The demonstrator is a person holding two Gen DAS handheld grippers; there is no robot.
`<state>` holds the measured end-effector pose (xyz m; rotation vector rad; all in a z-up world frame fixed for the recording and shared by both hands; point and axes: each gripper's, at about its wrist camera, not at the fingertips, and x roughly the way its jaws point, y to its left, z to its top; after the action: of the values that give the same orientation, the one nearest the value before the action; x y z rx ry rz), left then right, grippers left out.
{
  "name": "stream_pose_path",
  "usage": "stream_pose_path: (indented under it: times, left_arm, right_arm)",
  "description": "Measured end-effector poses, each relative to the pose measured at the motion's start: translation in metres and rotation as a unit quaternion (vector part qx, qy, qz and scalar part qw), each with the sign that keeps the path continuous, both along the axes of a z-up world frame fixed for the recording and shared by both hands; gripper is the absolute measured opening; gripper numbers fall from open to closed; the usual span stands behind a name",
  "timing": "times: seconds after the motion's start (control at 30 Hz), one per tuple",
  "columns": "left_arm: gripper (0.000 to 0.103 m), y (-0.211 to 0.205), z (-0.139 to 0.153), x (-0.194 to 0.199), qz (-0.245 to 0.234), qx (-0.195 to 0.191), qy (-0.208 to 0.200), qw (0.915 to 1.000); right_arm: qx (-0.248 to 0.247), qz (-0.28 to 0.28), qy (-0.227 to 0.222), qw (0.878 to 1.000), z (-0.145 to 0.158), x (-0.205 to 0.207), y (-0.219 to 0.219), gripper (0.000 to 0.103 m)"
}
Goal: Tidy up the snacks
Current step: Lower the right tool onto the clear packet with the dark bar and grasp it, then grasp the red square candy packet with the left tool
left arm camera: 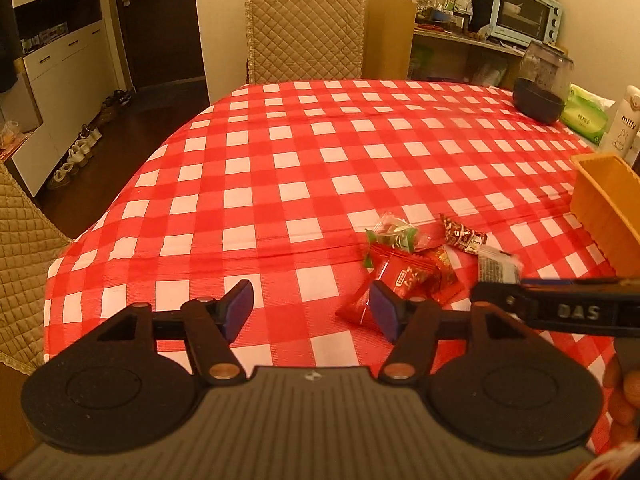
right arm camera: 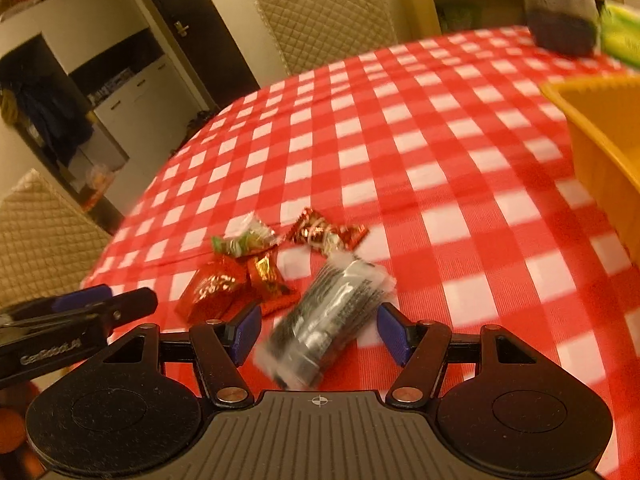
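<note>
The orange bin (left arm camera: 608,216) is cut off by the right edge in both wrist views, so its inside stays unseen. In the right wrist view the silver-black packet (right arm camera: 328,316) is smeared by motion blur and its print is unreadable (whether the pads touch it cannot be told). The left gripper's right finger (left arm camera: 386,310) hides part of the red packet (left arm camera: 394,280). The dark jar (right arm camera: 560,4) is blurred and clipped at the top edge. The small wrappers' (right arm camera: 244,240) lettering is too small to read.
</note>
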<state>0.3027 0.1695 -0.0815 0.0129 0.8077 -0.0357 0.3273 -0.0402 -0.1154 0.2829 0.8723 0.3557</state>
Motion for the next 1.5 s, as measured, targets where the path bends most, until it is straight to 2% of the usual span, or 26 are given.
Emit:
stream_pose_path:
  times: [0.13, 0.23, 0.3, 0.37, 0.4, 0.6, 0.83, 0.97, 1.13, 1.2, 1.37, 1.5]
  left_arm:
    - [0.061, 0.0, -0.004, 0.001, 0.004, -0.005, 0.006, 1.0]
    - [0.062, -0.002, -0.006, 0.001, -0.001, -0.005, 0.01, 0.9999]
    - [0.062, -0.003, -0.007, 0.002, -0.006, -0.008, 0.011, 0.9999]
    - [0.061, -0.006, -0.009, 0.004, -0.015, -0.012, 0.012, 0.9997]
    - [0.062, -0.008, -0.01, 0.004, -0.023, -0.014, 0.011, 0.9996]
    - [0.062, -0.023, -0.014, 0.007, -0.066, -0.009, 0.0, 0.9978]
    - [0.057, -0.035, -0.022, 0.02, -0.087, 0.001, 0.0, 0.9962]
    - [0.045, -0.035, -0.025, 0.023, -0.089, -0.006, 0.0, 0.996]
    - [0.041, -0.042, -0.029, 0.023, -0.102, 0.004, 0.01, 0.9948]
    - [0.032, -0.043, -0.031, 0.024, -0.097, 0.009, 0.014, 0.9951]
    - [0.025, -0.042, -0.03, 0.021, -0.084, 0.007, 0.025, 0.9962]
    - [0.024, -0.049, -0.027, 0.014, -0.088, 0.01, 0.031, 0.9956]
  right_arm:
    - [-0.062, 0.019, -0.033, 0.997, -0.002, 0.002, 0.018, 0.064]
    - [-0.14, 0.057, -0.064, 0.986, -0.008, -0.003, 0.039, 0.063]
    - [-0.163, 0.068, -0.077, 0.981, -0.012, -0.009, 0.043, 0.058]
    - [-0.161, 0.066, -0.072, 0.982, -0.011, -0.011, 0.038, 0.042]
    - [-0.159, 0.062, -0.068, 0.983, -0.01, -0.011, 0.034, 0.04]
    - [-0.139, 0.023, -0.047, 0.989, -0.01, -0.01, 0.0, 0.04]
    - [-0.142, 0.026, -0.057, 0.988, -0.006, -0.01, -0.003, 0.04]
    - [-0.148, 0.031, -0.059, 0.987, -0.006, -0.007, 0.002, 0.04]
    - [-0.144, 0.03, -0.059, 0.987, -0.006, -0.006, 0.001, 0.04]
    - [-0.143, 0.029, -0.06, 0.987, -0.006, -0.005, 0.001, 0.04]
    - [-0.145, 0.029, -0.062, 0.987, -0.006, -0.005, 0.001, 0.04]
    - [-0.141, 0.026, -0.058, 0.988, -0.005, -0.008, 0.0, 0.039]
